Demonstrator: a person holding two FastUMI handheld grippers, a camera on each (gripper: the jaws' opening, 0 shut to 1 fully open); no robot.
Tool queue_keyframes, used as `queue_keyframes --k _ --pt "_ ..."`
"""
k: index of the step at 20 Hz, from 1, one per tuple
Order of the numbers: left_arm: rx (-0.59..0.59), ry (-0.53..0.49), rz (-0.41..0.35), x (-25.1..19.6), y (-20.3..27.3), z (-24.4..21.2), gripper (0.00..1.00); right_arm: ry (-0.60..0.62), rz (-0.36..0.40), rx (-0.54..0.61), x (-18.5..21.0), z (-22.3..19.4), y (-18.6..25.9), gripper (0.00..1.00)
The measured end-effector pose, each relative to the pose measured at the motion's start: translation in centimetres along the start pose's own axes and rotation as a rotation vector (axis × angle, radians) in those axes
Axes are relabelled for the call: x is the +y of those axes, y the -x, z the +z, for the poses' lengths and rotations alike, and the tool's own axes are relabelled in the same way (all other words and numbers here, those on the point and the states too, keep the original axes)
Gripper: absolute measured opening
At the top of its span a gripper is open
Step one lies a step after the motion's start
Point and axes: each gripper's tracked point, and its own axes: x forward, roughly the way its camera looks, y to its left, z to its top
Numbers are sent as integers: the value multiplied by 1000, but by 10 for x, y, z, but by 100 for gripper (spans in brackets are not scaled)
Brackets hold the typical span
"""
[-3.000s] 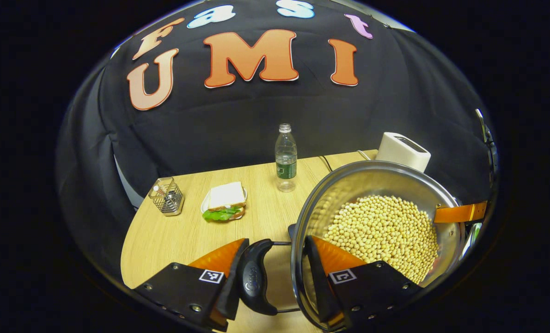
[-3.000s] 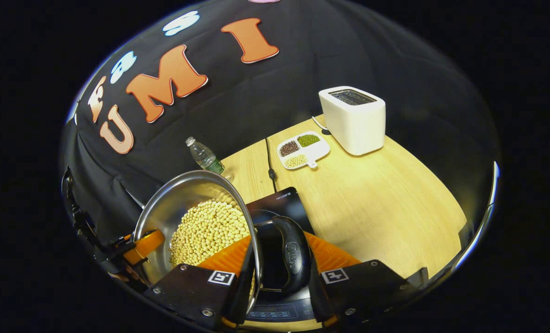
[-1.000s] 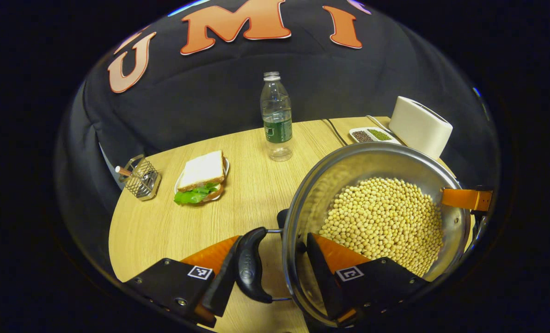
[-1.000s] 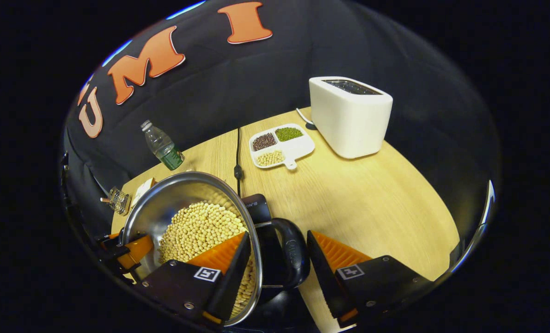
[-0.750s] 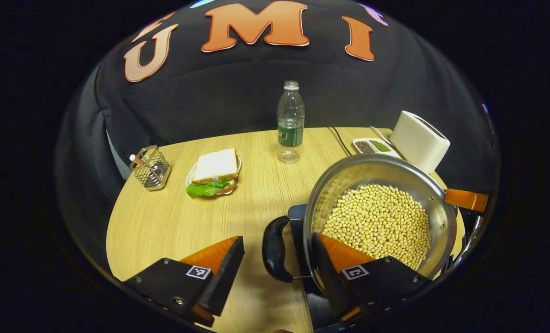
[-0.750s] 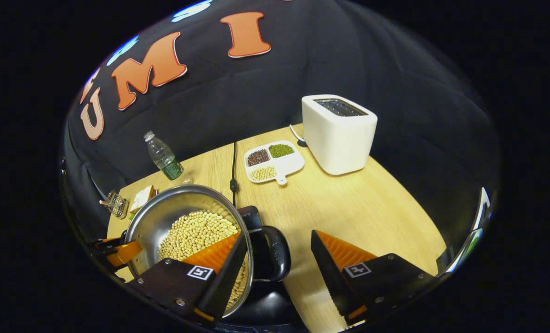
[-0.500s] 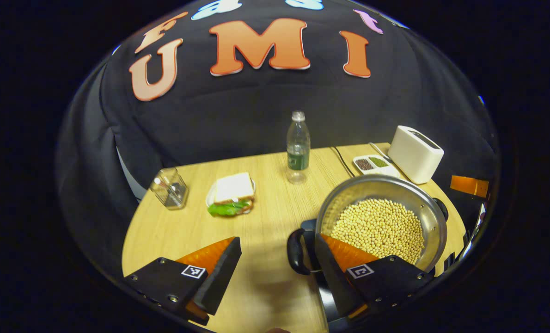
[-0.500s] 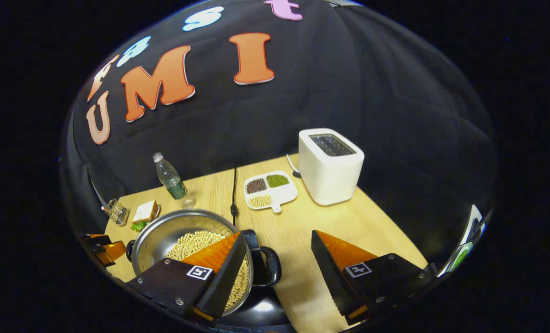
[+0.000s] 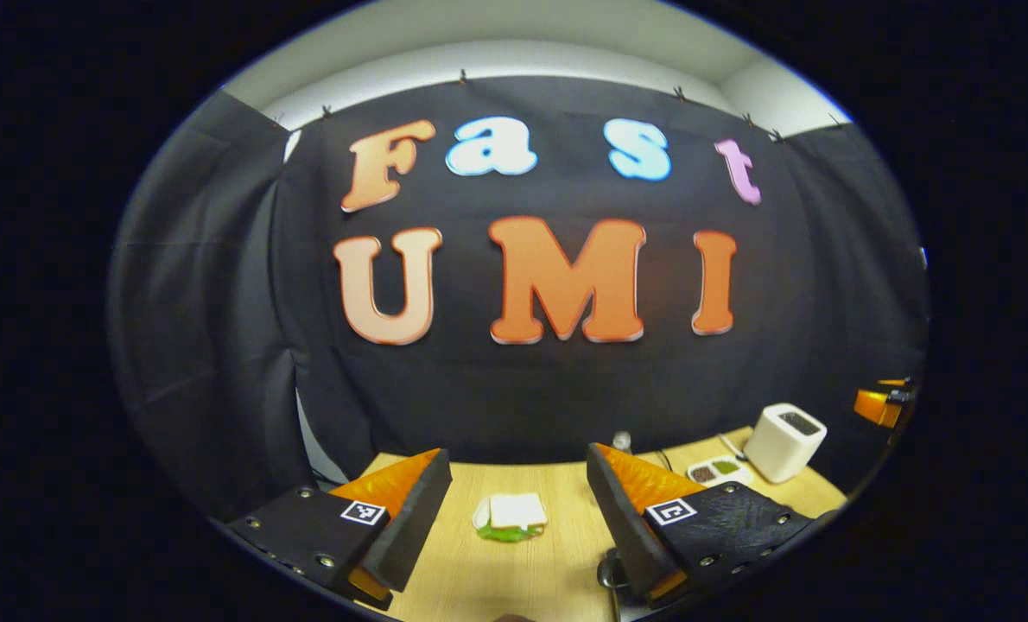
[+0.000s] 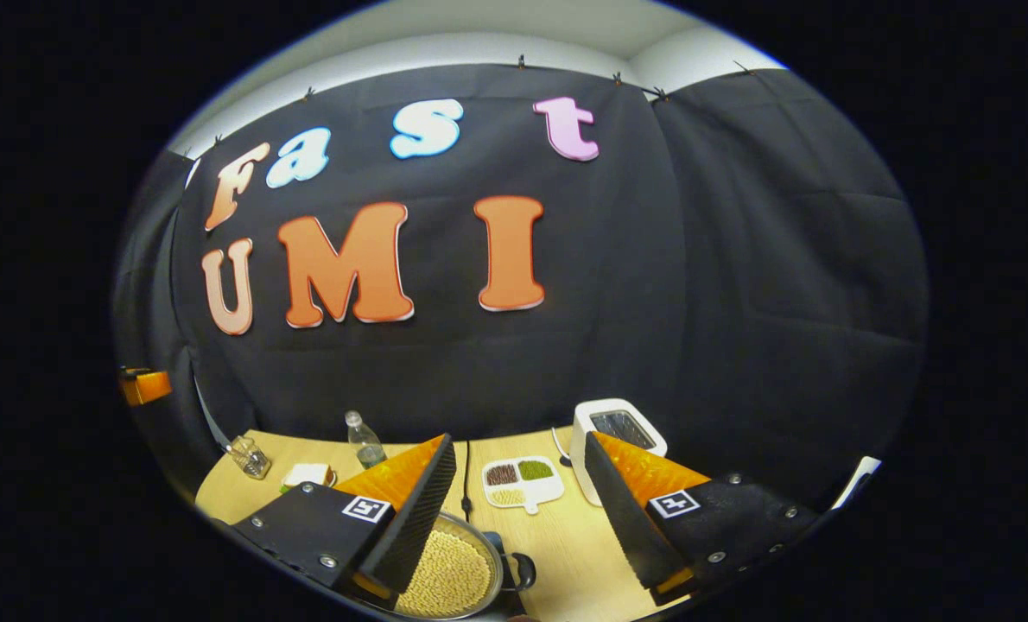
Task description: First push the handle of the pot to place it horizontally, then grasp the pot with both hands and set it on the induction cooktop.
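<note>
In the left gripper view, the left gripper (image 9: 518, 484) is raised well above the light wooden table (image 9: 445, 579), its two orange-and-black fingers spread wide with nothing between them. Between the fingers, far below, lies one sandwich with green lettuce on a small plate (image 9: 510, 517). At the base of the right-hand finger a bit of a dark pot handle (image 9: 606, 574) shows; its direction cannot be told here. Right of the sandwich stand one white toaster (image 9: 784, 441) and one white divided dish of beans (image 9: 715, 471). The other gripper's orange finger (image 9: 878, 406) shows beyond the toaster.

In the right gripper view, the right gripper (image 10: 518, 479) is likewise wide open and holds nothing. One round steel pot filled with pale soybeans (image 10: 445, 577) sits low, partly behind the left-hand finger, touched by neither finger. Its black side handle (image 10: 521, 570) sticks out level toward the toaster (image 10: 618, 430). Whether it rests on the cooktop cannot be told. Left of the toaster: the divided dish (image 10: 521, 482), one clear plastic bottle (image 10: 364, 441), the sandwich (image 10: 308, 475), one wire holder (image 10: 250, 457).
</note>
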Motion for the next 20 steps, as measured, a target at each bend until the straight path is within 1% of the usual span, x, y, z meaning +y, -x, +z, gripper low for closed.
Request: queue_keyframes --k 1,2,5,6,8,11,12,13,14,15,16,17,18,19,20 --pt "-48 21 0 5 5 27 92 1 7 -34 3 18 4 93" --pt "-97 42 3 11 9 54 94 -2 16 -66 5 33 7 94" --pt "-175 108 -2 20 22 112 92 -7 45 -146 14 78 21 93" --pt "-193 114 -1 22 27 128 92 -12 57 -167 17 92 26 98" --pt "-241 96 5 28 35 159 92 -1 66 -200 18 115 36 93" --pt "-336 30 30 31 53 211 90 44 68 -273 22 155 51 93" --pt "-360 12 33 28 62 220 90 52 77 -297 25 167 56 93" --pt "-387 -6 32 26 68 230 91 58 78 -315 27 175 61 98" --pt "-405 -21 30 23 74 236 91 59 84 -332 31 184 66 88" --pt "-416 -29 26 22 77 239 91 59 87 -345 34 190 69 93" --pt "-425 -26 20 19 80 241 91 60 91 -358 38 194 71 93" --pt "-429 -18 13 18 81 244 91 65 96 -370 41 196 74 98" --pt "-428 -9 11 18 82 245 91 70 99 -381 42 198 76 98" --pt "-431 1 13 20 81 244 91 73 104 -392 44 200 79 93" --pt "-428 13 9 18 81 241 91 74 109 -403 46 202 81 98"
